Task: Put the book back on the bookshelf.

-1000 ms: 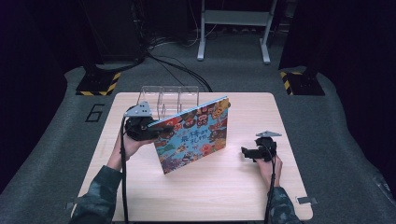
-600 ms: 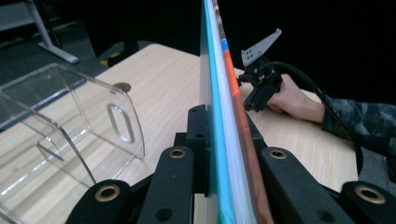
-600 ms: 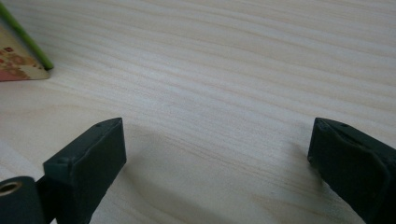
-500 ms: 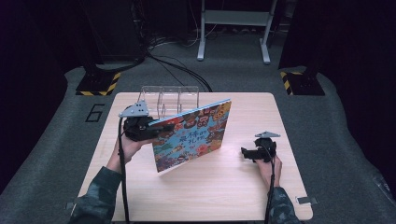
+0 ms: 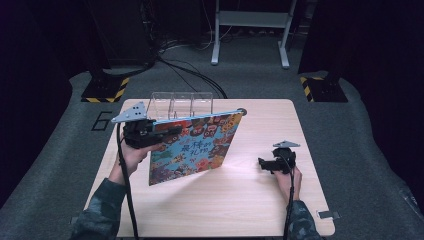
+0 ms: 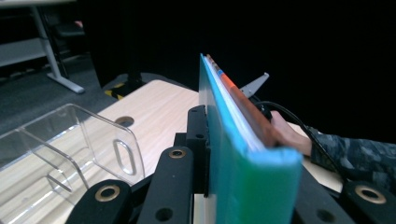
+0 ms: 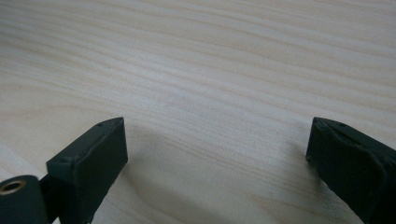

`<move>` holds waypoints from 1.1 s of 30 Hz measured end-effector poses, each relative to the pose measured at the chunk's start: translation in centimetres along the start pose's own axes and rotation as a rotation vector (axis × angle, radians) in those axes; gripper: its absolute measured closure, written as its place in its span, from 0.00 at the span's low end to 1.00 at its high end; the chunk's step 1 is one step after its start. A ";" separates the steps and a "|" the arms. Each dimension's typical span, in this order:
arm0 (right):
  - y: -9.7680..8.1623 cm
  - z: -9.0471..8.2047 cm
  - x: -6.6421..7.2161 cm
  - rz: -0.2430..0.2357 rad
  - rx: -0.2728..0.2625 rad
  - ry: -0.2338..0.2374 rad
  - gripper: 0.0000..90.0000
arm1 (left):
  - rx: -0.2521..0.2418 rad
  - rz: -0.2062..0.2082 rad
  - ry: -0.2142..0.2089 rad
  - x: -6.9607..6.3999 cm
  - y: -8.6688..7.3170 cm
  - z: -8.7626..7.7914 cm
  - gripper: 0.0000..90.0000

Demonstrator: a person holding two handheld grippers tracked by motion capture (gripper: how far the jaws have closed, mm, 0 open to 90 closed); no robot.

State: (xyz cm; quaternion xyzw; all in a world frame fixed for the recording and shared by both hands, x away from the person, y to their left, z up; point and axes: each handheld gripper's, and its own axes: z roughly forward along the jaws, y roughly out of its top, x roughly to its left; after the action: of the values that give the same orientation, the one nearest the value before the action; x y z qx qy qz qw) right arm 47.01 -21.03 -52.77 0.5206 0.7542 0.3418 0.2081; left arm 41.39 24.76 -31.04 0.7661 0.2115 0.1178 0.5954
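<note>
Book (image 5: 197, 147) clamped at its spine end by left tongs (image 5: 167, 131), long axis level; clear rack (image 5: 180, 105) just behind; right tongs (image 5: 262, 162) released, idle on worktop (image 5: 240, 200).

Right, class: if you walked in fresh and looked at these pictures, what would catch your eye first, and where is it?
The brightly coloured picture book stands out, held up off the wooden table near its left side, clamped by its spine end in the left gripper. Just behind it, at the table's far edge, stands a clear plastic rack. The right gripper rests open on the table's right side.
</note>
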 end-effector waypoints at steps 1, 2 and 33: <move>0.0 0.0 0.0 0.000 0.000 -0.001 0.05 | 0.000 0.003 0.001 0.0 0.1 -0.2 0.90; 0.0 0.0 0.0 -0.009 -0.001 -0.002 0.05 | -0.008 0.001 0.003 0.0 0.1 -0.3 0.90; 0.0 0.1 0.2 -0.018 0.000 -0.017 0.07 | -0.102 -0.047 0.241 2.0 -0.3 -7.4 0.90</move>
State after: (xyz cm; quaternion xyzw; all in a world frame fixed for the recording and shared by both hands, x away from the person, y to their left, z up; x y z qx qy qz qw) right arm 47.04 -20.85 -52.82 0.5167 0.7570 0.3355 0.2177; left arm 39.92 32.17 -29.51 0.7101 0.2928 0.2055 0.6064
